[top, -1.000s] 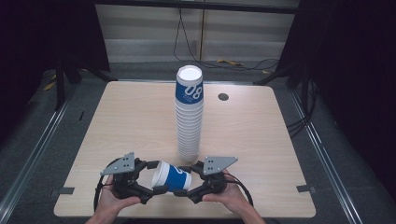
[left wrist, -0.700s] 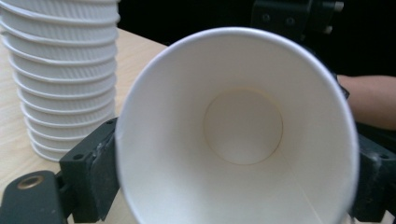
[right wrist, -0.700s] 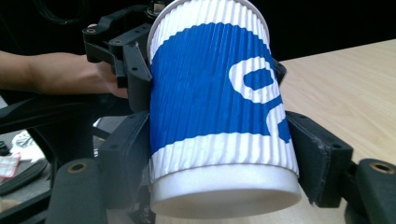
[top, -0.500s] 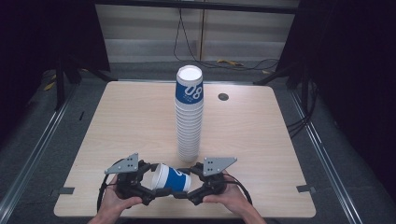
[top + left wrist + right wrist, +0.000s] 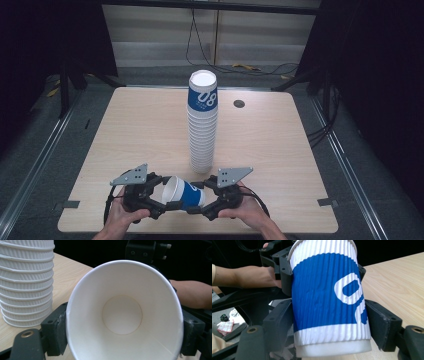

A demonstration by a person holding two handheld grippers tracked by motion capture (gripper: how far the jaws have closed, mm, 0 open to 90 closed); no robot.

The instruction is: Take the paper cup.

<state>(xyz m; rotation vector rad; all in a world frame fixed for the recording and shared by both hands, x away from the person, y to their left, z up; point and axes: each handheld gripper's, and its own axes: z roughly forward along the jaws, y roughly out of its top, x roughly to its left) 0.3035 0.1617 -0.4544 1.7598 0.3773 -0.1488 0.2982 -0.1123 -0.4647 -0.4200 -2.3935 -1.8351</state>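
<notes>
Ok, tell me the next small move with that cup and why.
Probably ease the left hand-held gripper open and draw it off the cup. Both grippers clamp this one cup: the left near its open mouth, the right hand-held gripper near its base. Freed, the right could turn it upright toward the stack.

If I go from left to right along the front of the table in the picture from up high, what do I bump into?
Left hand → left gripper → blue and white cup lying on its side → right gripper → right hand.
</notes>
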